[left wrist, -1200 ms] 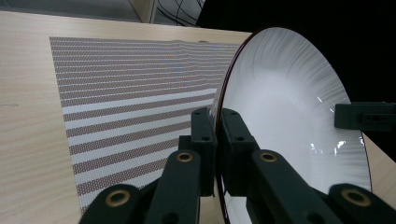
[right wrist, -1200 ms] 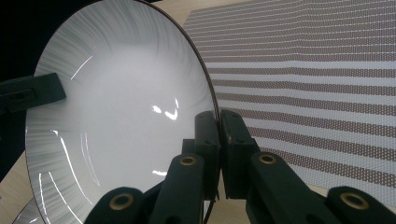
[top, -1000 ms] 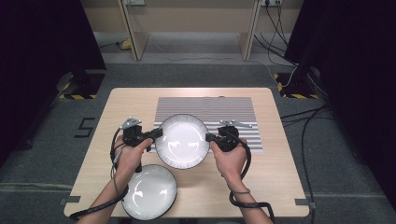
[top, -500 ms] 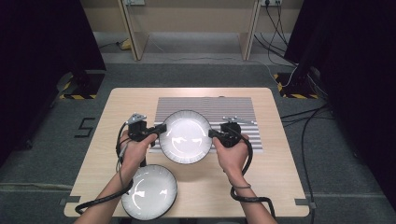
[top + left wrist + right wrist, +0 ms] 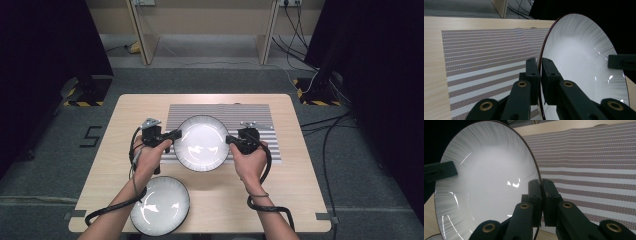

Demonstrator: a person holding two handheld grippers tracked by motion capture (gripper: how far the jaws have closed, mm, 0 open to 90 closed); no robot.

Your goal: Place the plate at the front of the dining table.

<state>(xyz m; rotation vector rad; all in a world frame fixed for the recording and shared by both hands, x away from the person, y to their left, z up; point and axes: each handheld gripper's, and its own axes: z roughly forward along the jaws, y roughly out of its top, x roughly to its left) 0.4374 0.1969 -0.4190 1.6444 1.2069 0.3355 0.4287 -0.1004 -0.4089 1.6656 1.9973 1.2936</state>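
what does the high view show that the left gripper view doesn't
High view alone: a second white plate lying at the table's near edge, the person's left hand and right hand, and the grey floor around the table. Left gripper view alone: a close look at the left gripper with its jaws pinched on the held plate's rim. Both: the held plate, the striped mat, the right gripper on the opposite rim.
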